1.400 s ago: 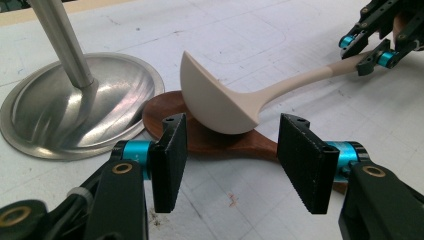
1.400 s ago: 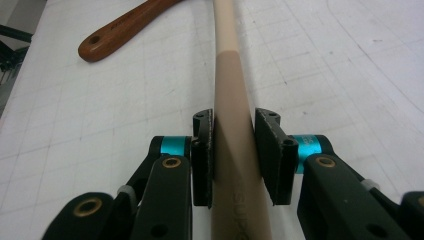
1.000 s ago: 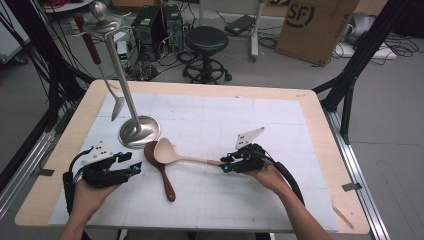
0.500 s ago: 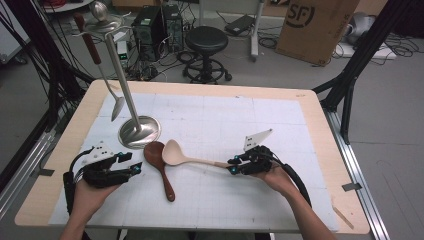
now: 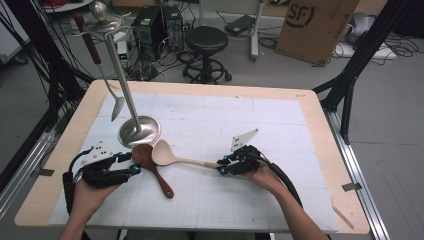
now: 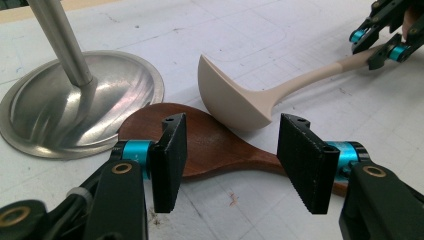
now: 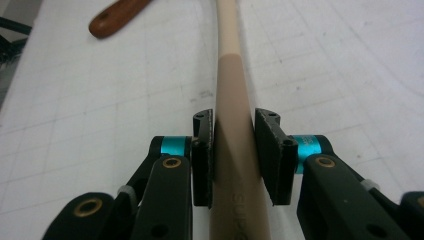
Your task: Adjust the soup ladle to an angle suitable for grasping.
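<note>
The right claw [image 5: 223,165] pinches the handle of a pale cream plastic ladle [image 5: 167,155] lying on the white desk [image 5: 280,130], its bowl touching a dark wooden spoon [image 5: 150,162] before the spread left claw [image 5: 131,163]; lifting it toward the steel hanging stand [image 5: 131,120] looks next.

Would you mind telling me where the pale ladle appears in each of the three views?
High view: the pale ladle lies at centre, handle toward the right gripper.
Left gripper view: its bowl sits upper centre, resting on the dark wooden spoon.
Right gripper view: its handle runs up the middle between the fingers.
Shared landmark: the dark wooden spoon.
</note>
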Action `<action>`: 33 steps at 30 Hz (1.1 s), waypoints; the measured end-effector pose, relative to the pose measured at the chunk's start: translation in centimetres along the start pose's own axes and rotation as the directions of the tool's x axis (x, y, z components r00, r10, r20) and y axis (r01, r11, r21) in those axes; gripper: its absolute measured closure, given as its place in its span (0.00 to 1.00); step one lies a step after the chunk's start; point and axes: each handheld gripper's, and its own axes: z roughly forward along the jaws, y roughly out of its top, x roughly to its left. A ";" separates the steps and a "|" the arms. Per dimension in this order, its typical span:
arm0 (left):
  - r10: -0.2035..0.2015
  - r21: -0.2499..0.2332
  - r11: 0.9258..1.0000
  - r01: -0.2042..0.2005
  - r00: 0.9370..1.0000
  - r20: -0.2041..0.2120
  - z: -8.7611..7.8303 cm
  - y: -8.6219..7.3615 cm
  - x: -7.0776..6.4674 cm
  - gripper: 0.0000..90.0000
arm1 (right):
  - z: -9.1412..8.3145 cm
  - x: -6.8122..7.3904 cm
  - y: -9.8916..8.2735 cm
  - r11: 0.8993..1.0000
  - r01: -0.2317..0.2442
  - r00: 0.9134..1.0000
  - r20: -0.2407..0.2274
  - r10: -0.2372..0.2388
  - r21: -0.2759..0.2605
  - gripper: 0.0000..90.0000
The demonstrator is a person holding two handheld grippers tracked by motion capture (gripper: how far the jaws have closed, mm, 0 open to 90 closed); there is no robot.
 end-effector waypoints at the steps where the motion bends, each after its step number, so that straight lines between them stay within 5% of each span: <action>1: 0.000 -0.001 1.000 0.000 1.000 0.001 0.0 0.0 0.0 0.51 | 0.1 -0.1 -0.1 1.000 0.001 1.000 -0.001 -0.001 0.005 0.78; 15: 0.002 -0.003 1.000 -0.001 1.000 0.009 0.0 0.1 -0.1 0.51 | -1.9 0.4 -2.3 0.998 -0.054 0.997 0.061 0.056 -0.036 0.69; 21: 0.002 -0.008 1.000 -0.002 1.000 0.017 0.1 0.2 -0.2 0.49 | -2.0 0.6 -2.9 1.000 -0.029 0.996 0.080 0.030 -0.009 0.69; 33: 0.037 -0.008 0.999 -0.037 0.996 0.077 0.8 1.3 -1.1 0.45 | -2.2 1.1 -2.1 1.000 -0.013 0.999 0.045 0.014 -0.018 0.76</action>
